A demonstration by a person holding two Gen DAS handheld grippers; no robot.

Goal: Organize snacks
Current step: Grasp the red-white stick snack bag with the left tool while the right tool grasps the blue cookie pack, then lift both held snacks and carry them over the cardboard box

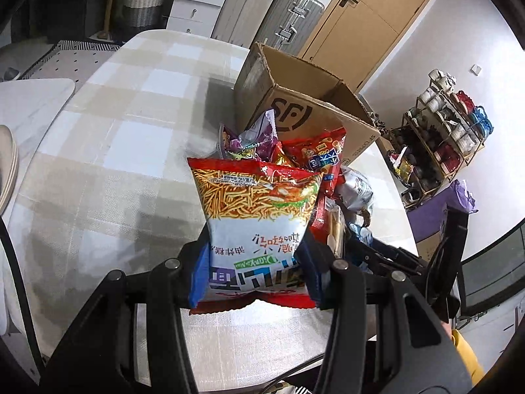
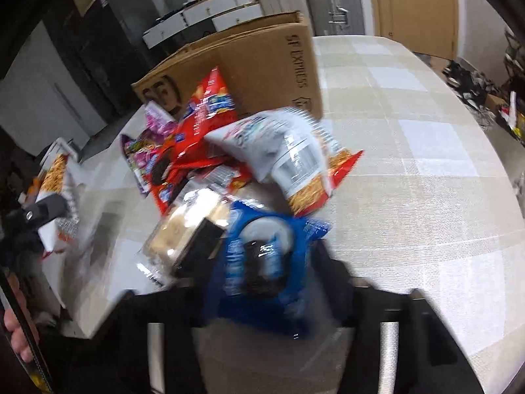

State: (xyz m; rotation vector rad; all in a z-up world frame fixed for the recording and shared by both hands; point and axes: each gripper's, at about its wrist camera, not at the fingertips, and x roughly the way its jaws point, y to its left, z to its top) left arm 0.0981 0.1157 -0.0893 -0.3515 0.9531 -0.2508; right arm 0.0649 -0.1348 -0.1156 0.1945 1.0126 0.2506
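My left gripper (image 1: 254,262) is shut on a red-and-white noodle-snack bag (image 1: 256,203), its blue pads pressing both sides, and holds it upright above the checked tablecloth (image 1: 115,131). Behind the bag lies a pile of snacks: a red bag (image 1: 315,154), a purple one (image 1: 256,134) and a silver one (image 1: 356,190). An open cardboard box (image 1: 295,98) stands behind the pile. The right wrist view is blurred. In it my right gripper (image 2: 265,282) is shut on a blue cookie packet (image 2: 259,256) at the pile's near edge, beside a clear biscuit pack (image 2: 183,229).
The box (image 2: 262,62) sits at the far side of the table (image 2: 410,164). Suitcases (image 1: 295,10), white drawers (image 1: 197,3) and a wooden door (image 1: 370,16) line the back wall. A rack of cups (image 1: 449,124) stands to the right. A hand (image 2: 16,335) shows at the lower left.
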